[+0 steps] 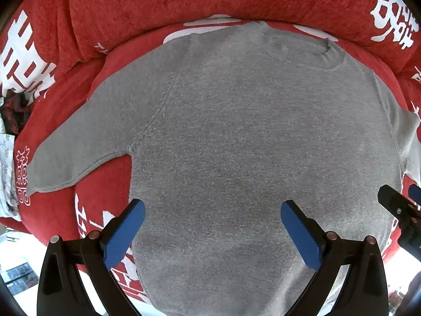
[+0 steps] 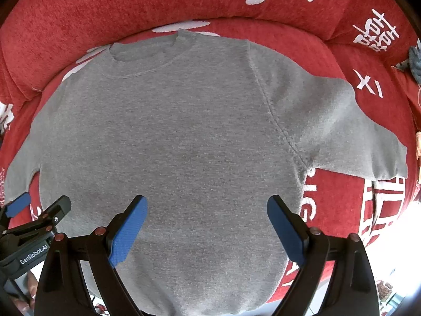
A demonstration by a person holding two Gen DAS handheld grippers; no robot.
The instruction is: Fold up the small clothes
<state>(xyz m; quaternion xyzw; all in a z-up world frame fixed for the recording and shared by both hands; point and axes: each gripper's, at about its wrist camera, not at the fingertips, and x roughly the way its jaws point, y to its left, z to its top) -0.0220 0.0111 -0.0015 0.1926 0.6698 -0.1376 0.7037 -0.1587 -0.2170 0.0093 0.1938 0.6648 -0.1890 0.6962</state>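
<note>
A small grey knit sweater (image 1: 250, 137) lies flat and spread out on a red cover, collar at the far side, both short sleeves out to the sides. It also shows in the right wrist view (image 2: 179, 137). My left gripper (image 1: 213, 210) is open and empty, hovering over the sweater's lower left part near the hem. My right gripper (image 2: 208, 208) is open and empty over the lower right part. Each gripper shows at the edge of the other's view: the right gripper (image 1: 400, 205), the left gripper (image 2: 39, 208).
The red cover (image 1: 158, 5) with white characters rises into a padded back edge behind the sweater. A dark red and black cloth (image 1: 15, 110) lies at the far left. A grey item (image 2: 415, 63) lies at the far right. The seat's front edge drops off below.
</note>
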